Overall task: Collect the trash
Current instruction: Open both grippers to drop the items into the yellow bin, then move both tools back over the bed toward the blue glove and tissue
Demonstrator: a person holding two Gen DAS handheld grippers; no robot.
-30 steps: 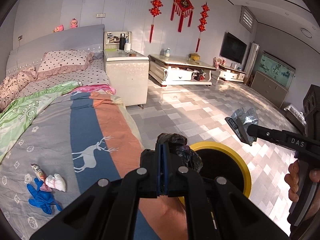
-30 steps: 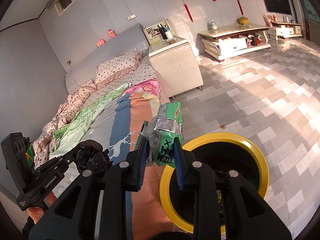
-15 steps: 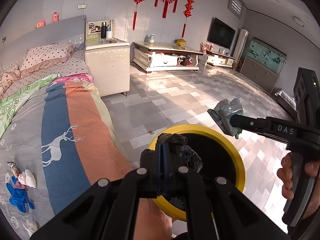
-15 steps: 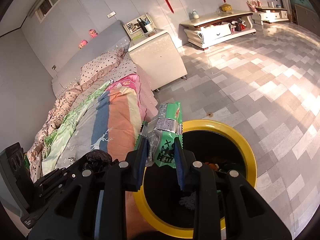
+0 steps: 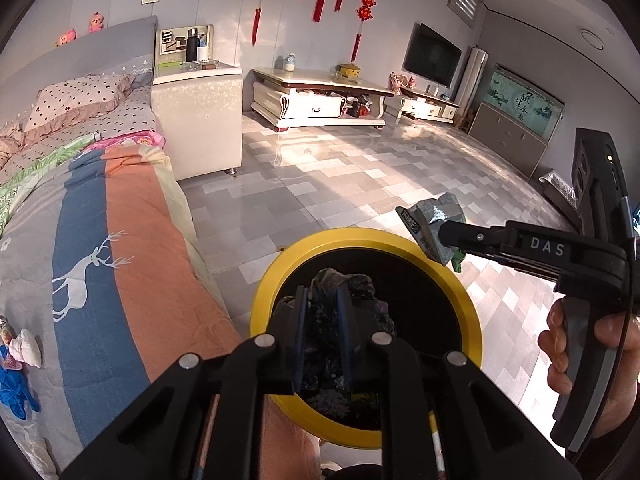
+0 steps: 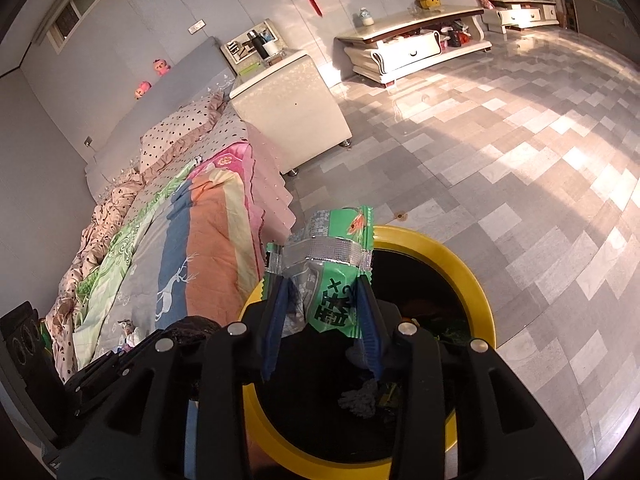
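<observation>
A yellow-rimmed bin (image 5: 264, 292) with a black inside stands on the floor beside the bed; it also shows in the right wrist view (image 6: 476, 280). My left gripper (image 5: 322, 320) is over the bin with its jaws parted a little around a crumpled black plastic bag (image 5: 344, 284). My right gripper (image 6: 322, 312) holds a green snack wrapper (image 6: 332, 252) above the bin's near rim, jaws widened but still touching it. The wrapper also shows in the left wrist view (image 5: 432, 220).
The bed with a striped deer blanket (image 5: 92, 248) lies left of the bin. A blue glove (image 5: 12, 388) and a white tissue (image 5: 26, 352) lie on it. A white nightstand (image 5: 196, 120) and a TV cabinet (image 5: 316, 100) stand further off on the tiled floor.
Both grippers moved from over the bed edge to above the bin. Both pairs of jaws have widened around their loads.
</observation>
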